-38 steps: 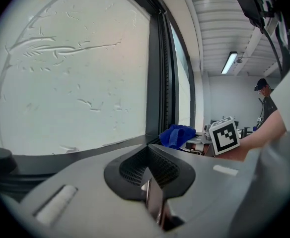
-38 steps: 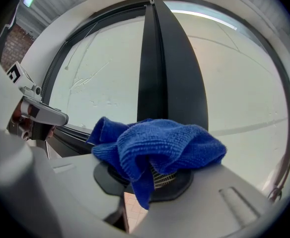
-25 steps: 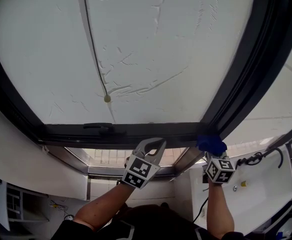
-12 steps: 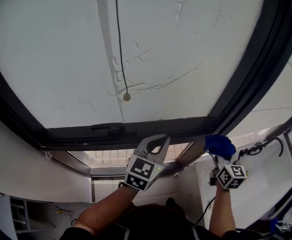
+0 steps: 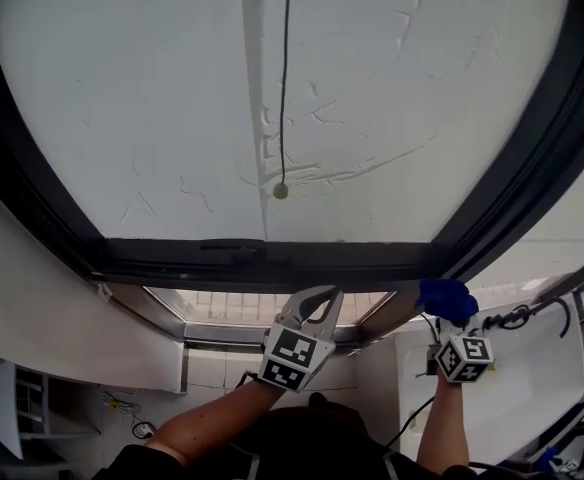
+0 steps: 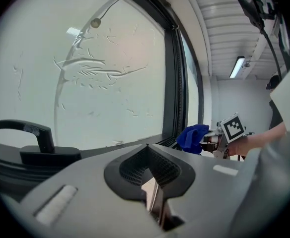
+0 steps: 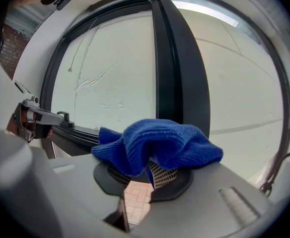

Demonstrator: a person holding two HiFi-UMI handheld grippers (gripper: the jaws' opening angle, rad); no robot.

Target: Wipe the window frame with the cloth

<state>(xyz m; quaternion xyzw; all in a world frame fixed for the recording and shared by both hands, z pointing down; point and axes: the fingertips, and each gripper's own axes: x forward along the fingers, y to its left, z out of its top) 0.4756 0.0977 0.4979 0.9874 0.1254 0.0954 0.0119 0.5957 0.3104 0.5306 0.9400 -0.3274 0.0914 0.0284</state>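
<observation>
The right tool (image 7: 147, 180) is clenched on the blue cloth (image 7: 160, 140), which bunches up over the jaw tips and hides them, so the soft wad is the leading part. In the head view this right tool (image 5: 446, 318) holds the cloth (image 5: 446, 296) at the lower right corner of the window frame (image 5: 272, 265), where the bottom rail meets the right upright (image 5: 517, 183). Whether the wad is actually pressing on the dark metal cannot be told from here. The left tool (image 6: 146, 150) has its jaws closed together on nothing, and in the head view the left tool (image 5: 317, 303) sits just below the middle of the bottom rail, near the handle (image 6: 33, 133). To do the wipe well, the grip on the cloth probably needs to stay firm, since only a fold is pinched and the rest hangs loose. The wad should meet the frame before any hard jaw edge does, pushed flat enough that the fabric spreads across the face of the frame. From the corner, one steady stroke along the rail or up the upright seems better than dabbing, with the wrist turned so the cloth follows the frame's recess. The handle (image 5: 222, 251) will interrupt a pass along the rail, so the cloth should go around its base. The hanging cord (image 5: 284, 88) in front of the pane (image 5: 152, 118) is well apart from the corner, but it is worth avoiding on any higher stroke.
</observation>
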